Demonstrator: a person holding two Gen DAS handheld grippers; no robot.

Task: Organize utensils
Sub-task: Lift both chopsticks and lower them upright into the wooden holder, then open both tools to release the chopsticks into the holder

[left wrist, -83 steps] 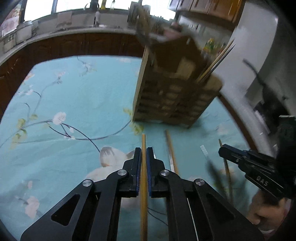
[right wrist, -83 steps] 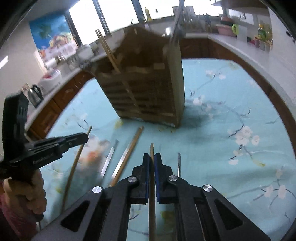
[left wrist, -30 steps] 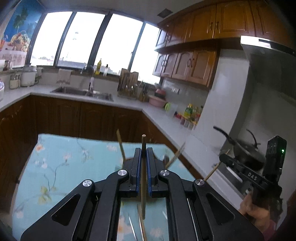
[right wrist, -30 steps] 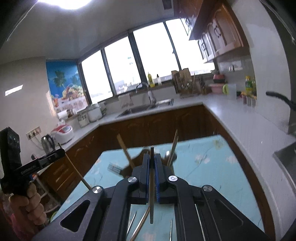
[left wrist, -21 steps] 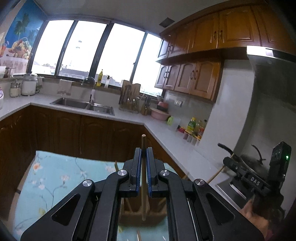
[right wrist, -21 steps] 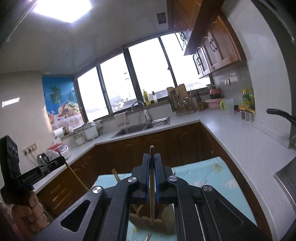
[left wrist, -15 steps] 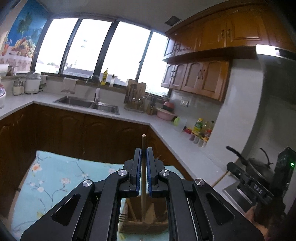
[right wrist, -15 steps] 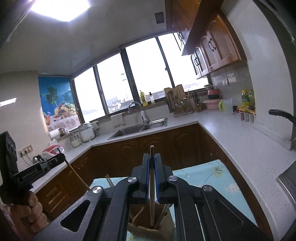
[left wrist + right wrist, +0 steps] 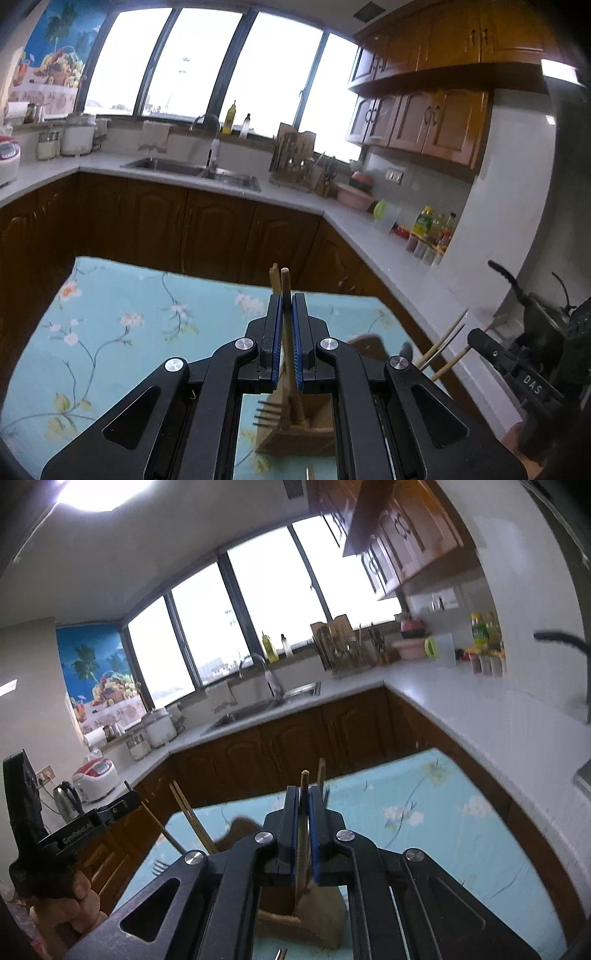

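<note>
The left gripper [image 9: 283, 314] clamps a wooden chopstick [image 9: 288, 347] upright over the wooden utensil holder [image 9: 295, 435] — its lower end inside. The right gripper [image 9: 303, 805] pinches another chopstick [image 9: 303, 834] likewise, its tip in the same holder on the floral tablecloth [image 9: 129, 325].

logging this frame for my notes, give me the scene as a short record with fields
left gripper: shut on a wooden chopstick, held upright
right gripper: shut on its own chopstick, upright
holder: wooden, on the floral cloth, below both grippers
in holder: a fork, more chopsticks
chopstick ends: in the holder's opening; touching bottom, cannot tell
</note>
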